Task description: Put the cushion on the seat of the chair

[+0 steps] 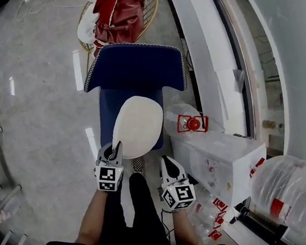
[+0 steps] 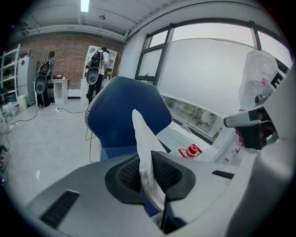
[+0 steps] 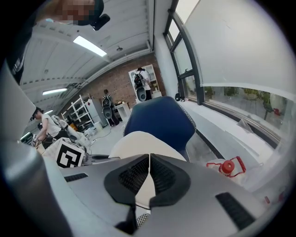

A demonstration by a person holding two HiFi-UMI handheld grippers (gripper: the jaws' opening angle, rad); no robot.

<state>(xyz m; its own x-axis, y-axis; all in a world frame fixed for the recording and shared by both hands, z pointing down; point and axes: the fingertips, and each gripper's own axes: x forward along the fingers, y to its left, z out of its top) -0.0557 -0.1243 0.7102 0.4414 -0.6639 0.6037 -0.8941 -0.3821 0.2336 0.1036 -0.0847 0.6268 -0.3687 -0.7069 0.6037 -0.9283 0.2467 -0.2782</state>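
A blue chair [image 1: 134,67] stands ahead of me, its seat [image 1: 105,110] largely covered by a round white cushion [image 1: 138,125]. My left gripper [image 1: 114,148] is shut on the cushion's near left edge. In the left gripper view the cushion [image 2: 144,139] runs edge-on between the pads of the left gripper [image 2: 147,173], with the chair back [image 2: 122,111] behind it. My right gripper [image 1: 167,162] hangs nearer me, right of the cushion and apart from it, shut on nothing. The right gripper view shows the right gripper [image 3: 149,173] with its jaws together, the cushion [image 3: 138,141] and the chair [image 3: 159,118] beyond.
A wire chair with a red cushion [image 1: 118,15] stands behind the blue one. At the right are a white cabinet [image 1: 221,161], a clear bag with a red-capped bottle [image 1: 192,122], a big plastic bag [image 1: 294,192] and a window ledge [image 1: 199,45]. People [image 2: 96,69] stand far back.
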